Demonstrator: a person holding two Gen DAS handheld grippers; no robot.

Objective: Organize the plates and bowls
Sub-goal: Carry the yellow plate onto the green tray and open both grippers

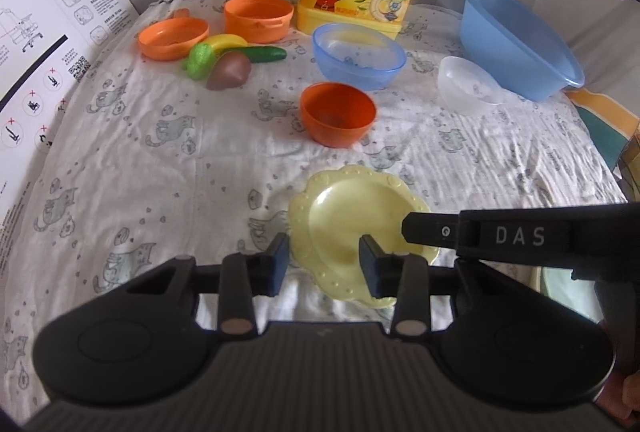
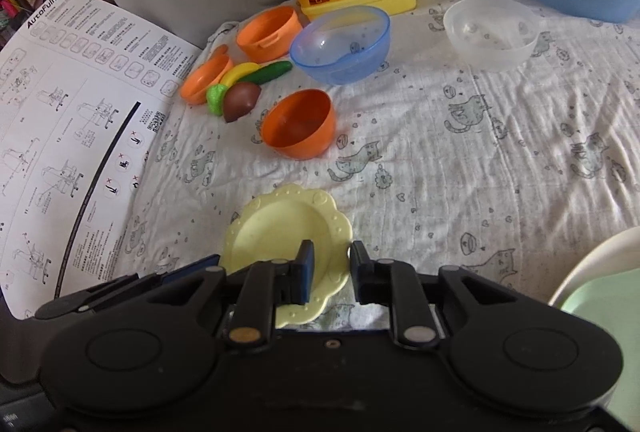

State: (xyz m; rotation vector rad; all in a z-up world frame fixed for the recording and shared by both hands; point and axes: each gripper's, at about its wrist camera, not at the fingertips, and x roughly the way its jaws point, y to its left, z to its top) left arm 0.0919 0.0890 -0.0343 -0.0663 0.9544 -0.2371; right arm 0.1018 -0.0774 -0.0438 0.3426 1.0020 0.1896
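Jaws of right gripper (image 2: 330, 264) pinching scalloped yellow plate (image 2: 276, 232) at its right rim, left gripper (image 1: 323, 260) jaws spread astride its left rim, bare cat-print sheet (image 2: 460, 167) rightward, orange bowl (image 2: 299, 123) beyond.

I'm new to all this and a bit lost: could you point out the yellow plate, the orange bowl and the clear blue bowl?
Yellow plate (image 2: 276, 232), right wrist view, on its flat centre.
Orange bowl (image 1: 338, 111), left wrist view, on its inside.
Clear blue bowl (image 2: 340, 43), right wrist view, on its inside wall.
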